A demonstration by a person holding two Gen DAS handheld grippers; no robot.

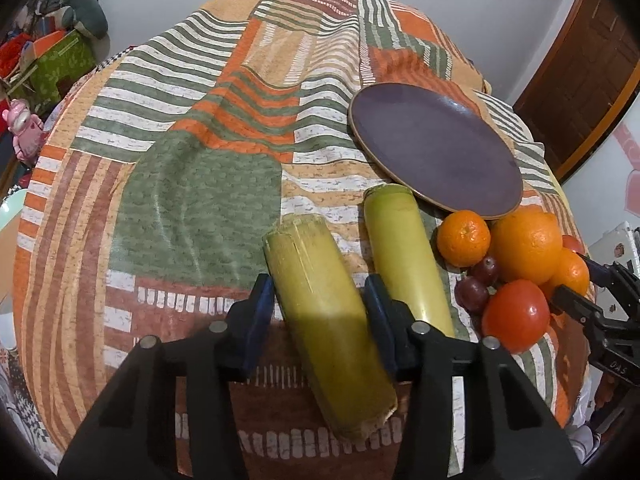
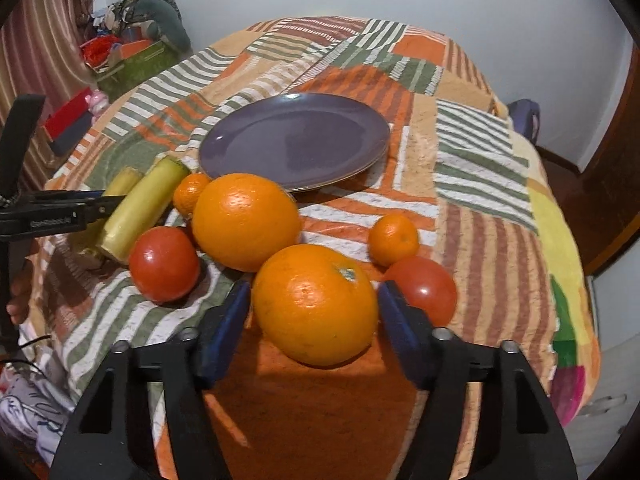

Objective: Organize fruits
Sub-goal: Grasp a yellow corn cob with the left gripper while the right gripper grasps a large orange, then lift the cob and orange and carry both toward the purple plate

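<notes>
My left gripper [image 1: 318,300] is closed around a yellow-green cane stalk piece [image 1: 320,280] on the patterned cloth. A second stalk piece [image 1: 404,256] lies just right of it. My right gripper [image 2: 314,304] straddles a large orange [image 2: 316,304], its blue pads at the fruit's sides. A second large orange [image 2: 245,221], two tomatoes [image 2: 164,264] [image 2: 424,288] and two mandarins [image 2: 394,239] [image 2: 191,192] lie around it. Two dark grapes [image 1: 474,292] show in the left wrist view. The purple plate [image 2: 296,140] sits empty behind the fruit.
The table is covered by a striped orange, green and white cloth [image 1: 192,184]. A green box with clutter [image 2: 132,64] stands beyond the far left edge. A wooden door [image 1: 580,80] is at the right. The left gripper's arm [image 2: 48,212] reaches in at left.
</notes>
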